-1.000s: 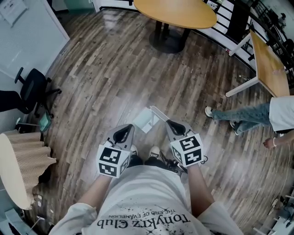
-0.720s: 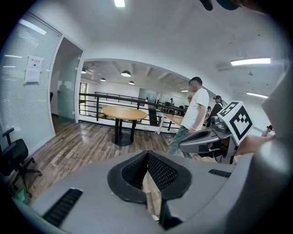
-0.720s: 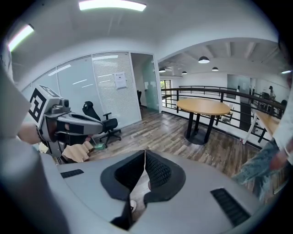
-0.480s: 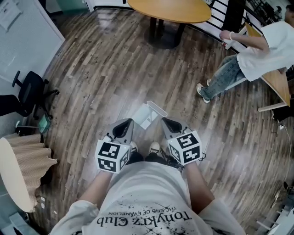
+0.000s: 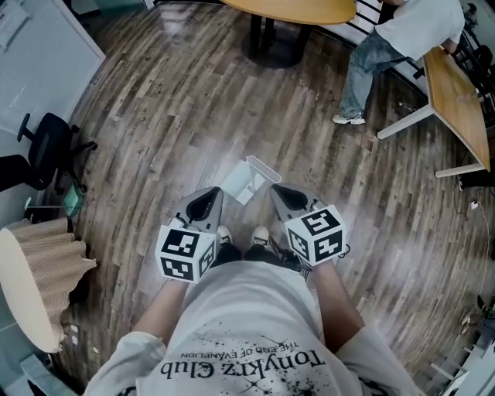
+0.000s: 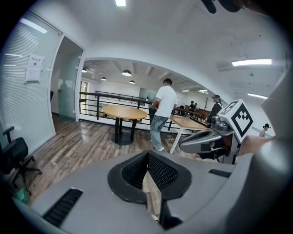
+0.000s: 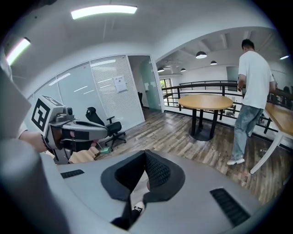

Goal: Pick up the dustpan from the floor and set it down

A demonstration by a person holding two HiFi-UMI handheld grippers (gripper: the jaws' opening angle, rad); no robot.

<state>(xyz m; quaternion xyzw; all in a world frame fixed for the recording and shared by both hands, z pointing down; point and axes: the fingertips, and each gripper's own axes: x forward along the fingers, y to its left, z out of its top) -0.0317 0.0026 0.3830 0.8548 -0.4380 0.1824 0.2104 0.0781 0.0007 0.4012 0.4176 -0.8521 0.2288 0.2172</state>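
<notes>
Head view: seeing the dustpan (image 5: 249,182) lying on the glossy wooden floor (image 5: 155,116), just ahead of the shoes (image 5: 260,234) (fitting either before lifting or after setting down). Left gripper view: left gripper (image 6: 147,154) fingers (image 6: 161,172) clenching on nothing. Right gripper view: right gripper (image 7: 145,152) likewise clenching empty; person (image 7: 252,87) standing near round table (image 7: 205,101).

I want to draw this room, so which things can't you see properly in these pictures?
Dustpan: head view, small and pale against the floor glare; its handle cannot be picked out.
Round table: head view, far side cut off by the top edge.
Standing person: head view, upper body cut off by the top edge.
Wall notice: left gripper view, print too small to read.
</notes>
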